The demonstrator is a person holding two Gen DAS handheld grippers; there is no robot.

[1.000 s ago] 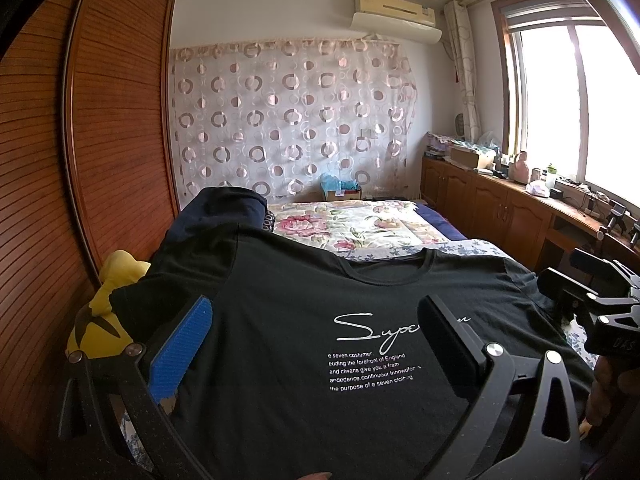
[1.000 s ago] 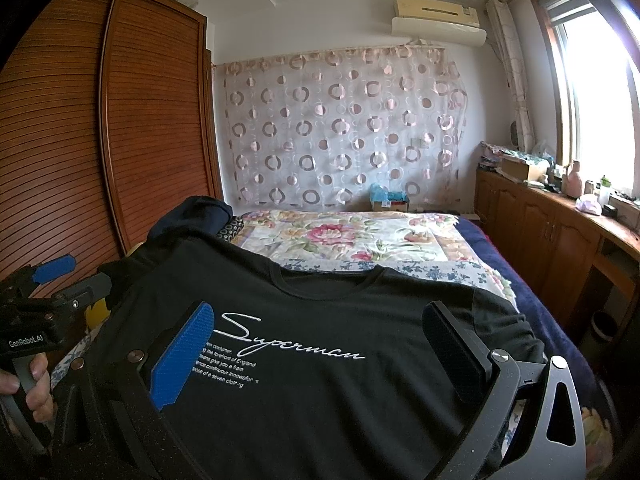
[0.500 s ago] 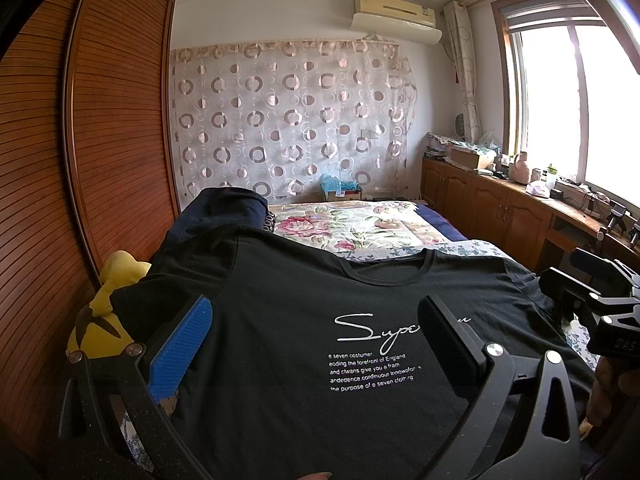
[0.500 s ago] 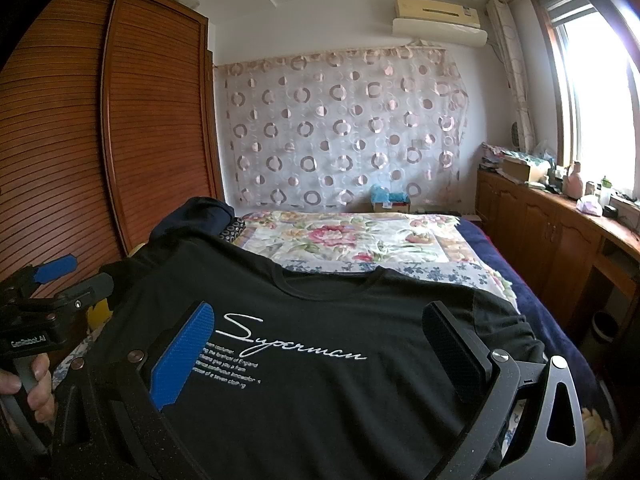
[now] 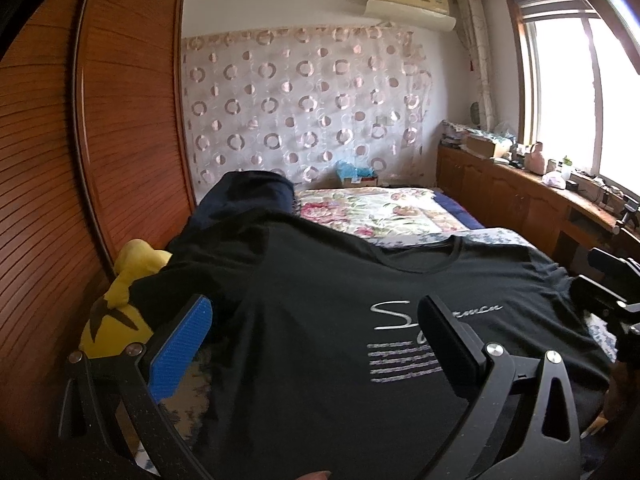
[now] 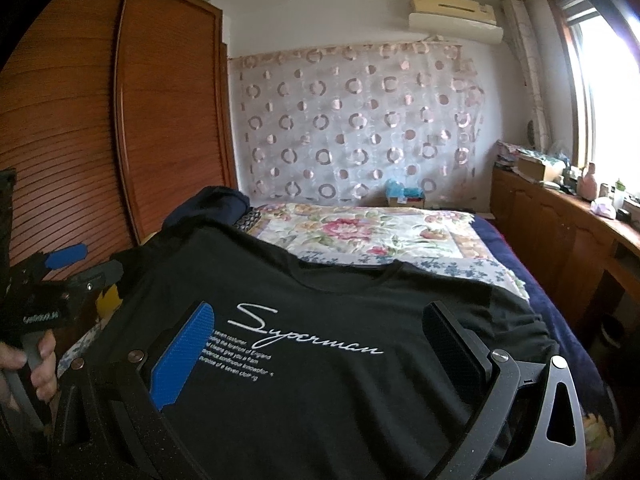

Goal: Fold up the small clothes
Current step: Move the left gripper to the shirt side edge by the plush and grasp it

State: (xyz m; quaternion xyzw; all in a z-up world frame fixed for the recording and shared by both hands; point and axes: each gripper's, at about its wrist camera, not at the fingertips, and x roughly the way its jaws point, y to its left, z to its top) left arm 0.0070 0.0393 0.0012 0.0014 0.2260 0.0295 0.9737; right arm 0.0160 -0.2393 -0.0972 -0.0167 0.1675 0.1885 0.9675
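A black T-shirt [image 5: 320, 320] with white "Superman" script lies spread flat, front up, on the bed; it also shows in the right wrist view [image 6: 340, 320]. My left gripper [image 5: 316, 344] is open and empty, hovering over the shirt's left half. My right gripper [image 6: 320, 344] is open and empty over the shirt's chest print. The left gripper also shows at the left edge of the right wrist view [image 6: 80, 264], and the right gripper at the right edge of the left wrist view [image 5: 600, 280].
A floral bedspread [image 6: 360, 232] covers the bed behind the shirt. A yellow plush toy [image 5: 124, 300] and a dark navy garment [image 5: 248, 192] lie at the left by the wooden wardrobe [image 5: 100, 140]. Wooden cabinets [image 5: 520, 200] run along the right under the window.
The left gripper has shifted left and turned a little, so the shirt print now sits further right in its view. The right gripper has barely moved. Both stay open.
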